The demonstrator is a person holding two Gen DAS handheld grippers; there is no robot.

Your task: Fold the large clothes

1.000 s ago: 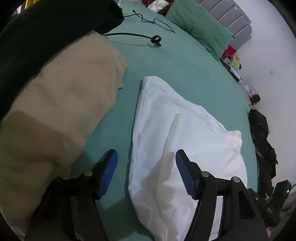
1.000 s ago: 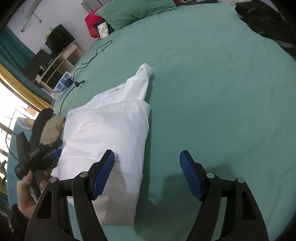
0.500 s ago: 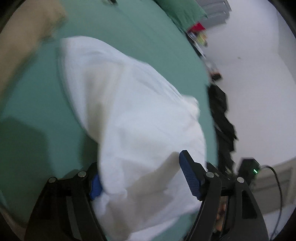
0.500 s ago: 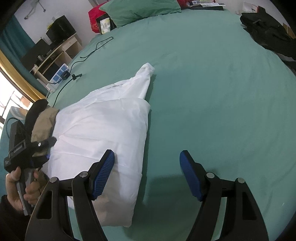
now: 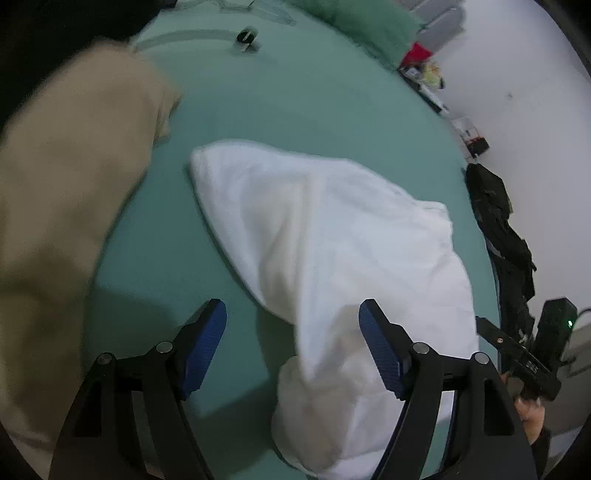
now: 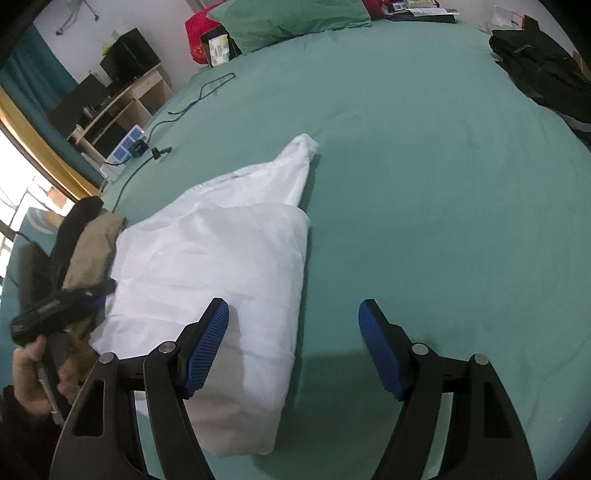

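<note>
White garment [image 5: 332, 240] lies part-folded mid-bed [image 6: 424, 184]. My left gripper [image 5: 291, 347] fingers are opening, cloth between them unpinched; right gripper [image 6: 293, 347] fingers wide, empty. I'd pinch the 6 o'clock hem on both layers, then fold toward 12.

Folded garment [image 6: 221, 266] lies on the bed sheet [image 6: 424, 203]. A stack of clothes [image 6: 92, 236] sits just beside its left edge in the right wrist view. A pillow [image 6: 288, 18] lies at the bed's far end. A cable [image 6: 192, 99] runs across the sheet behind the garment. A bag [image 6: 543, 70] rests at the far right edge.
</note>
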